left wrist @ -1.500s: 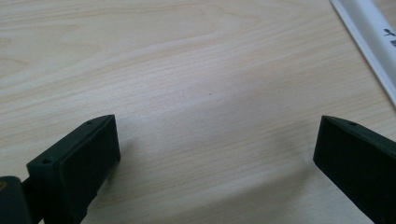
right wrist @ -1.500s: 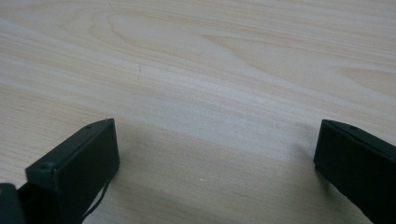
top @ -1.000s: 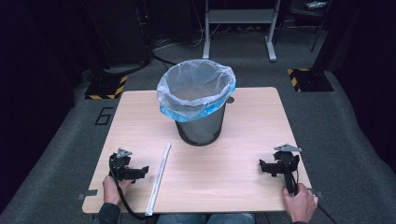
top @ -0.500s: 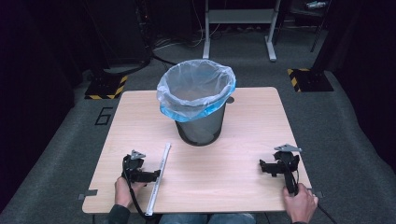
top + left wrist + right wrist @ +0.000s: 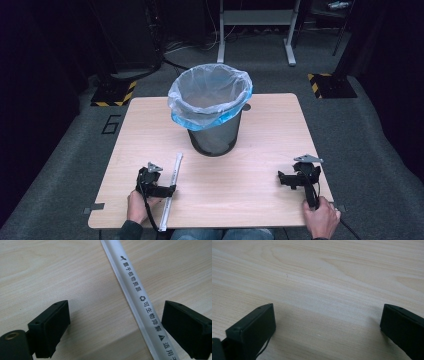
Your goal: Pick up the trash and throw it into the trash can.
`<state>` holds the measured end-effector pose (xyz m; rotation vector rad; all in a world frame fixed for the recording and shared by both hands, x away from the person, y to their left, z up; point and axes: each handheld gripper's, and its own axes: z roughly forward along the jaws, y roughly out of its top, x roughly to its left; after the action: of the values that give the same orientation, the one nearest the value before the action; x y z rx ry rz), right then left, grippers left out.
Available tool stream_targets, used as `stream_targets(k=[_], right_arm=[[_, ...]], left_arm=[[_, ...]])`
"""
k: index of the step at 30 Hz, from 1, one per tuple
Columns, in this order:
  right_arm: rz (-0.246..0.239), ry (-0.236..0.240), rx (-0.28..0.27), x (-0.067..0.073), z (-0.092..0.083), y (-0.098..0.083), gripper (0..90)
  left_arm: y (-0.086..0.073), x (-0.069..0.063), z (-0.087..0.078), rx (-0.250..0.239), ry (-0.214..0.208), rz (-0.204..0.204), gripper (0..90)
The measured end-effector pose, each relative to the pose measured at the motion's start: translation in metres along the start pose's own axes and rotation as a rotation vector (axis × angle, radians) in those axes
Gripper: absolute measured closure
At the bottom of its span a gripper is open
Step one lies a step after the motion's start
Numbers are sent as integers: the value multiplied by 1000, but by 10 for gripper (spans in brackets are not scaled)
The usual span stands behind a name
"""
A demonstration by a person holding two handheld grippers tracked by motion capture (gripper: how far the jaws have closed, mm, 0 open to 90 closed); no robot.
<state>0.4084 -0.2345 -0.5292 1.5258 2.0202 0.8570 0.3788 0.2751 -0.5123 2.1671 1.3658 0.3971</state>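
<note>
Pale woodgrain table [image 5: 260, 150]: both tongs [image 5: 115, 327] [image 5: 327, 332] gape wide, the left straddling a flat white paper-wrapped strip [image 5: 136, 297].

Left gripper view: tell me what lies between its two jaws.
The left gripper is open, and a long white wrapped stick with printed characters crosses the gap near one jaw, flat on the wooden table.

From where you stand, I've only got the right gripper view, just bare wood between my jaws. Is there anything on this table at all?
Observer: Yes, a mesh bin with a plastic liner stands upright mid-table.
Operator: Anything near the other gripper?
Observer: A long white wrapped strip lies flat on the table, between the open jaws of the left gripper.
Operator: Is it gripped?
Observer: No, the jaws stand wide; the strip runs nearer one jaw, untouched.
</note>
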Motion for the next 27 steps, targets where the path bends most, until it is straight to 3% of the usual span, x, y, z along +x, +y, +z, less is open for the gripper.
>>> stream_targets(k=[6, 14, 19, 22, 27], right_arm=[[-4, 4, 0, -1, 0, 0, 0], [-5, 5, 0, -1, 0, 0, 0], [-5, 6, 0, -1, 0, 0, 0], [-5, 5, 1, -1, 0, 0, 0], [-4, 4, 1, -1, -1, 0, 0]], left_arm=[[2, -4, -1, 40, 19, 30, 145], [5, -4, -5, 27, 30, 0, 415], [7, -1, -5, 16, 38, -20, 637], [9, 3, -4, 14, 15, -49, 696], [12, 7, -3, 18, 2, -52, 747]])
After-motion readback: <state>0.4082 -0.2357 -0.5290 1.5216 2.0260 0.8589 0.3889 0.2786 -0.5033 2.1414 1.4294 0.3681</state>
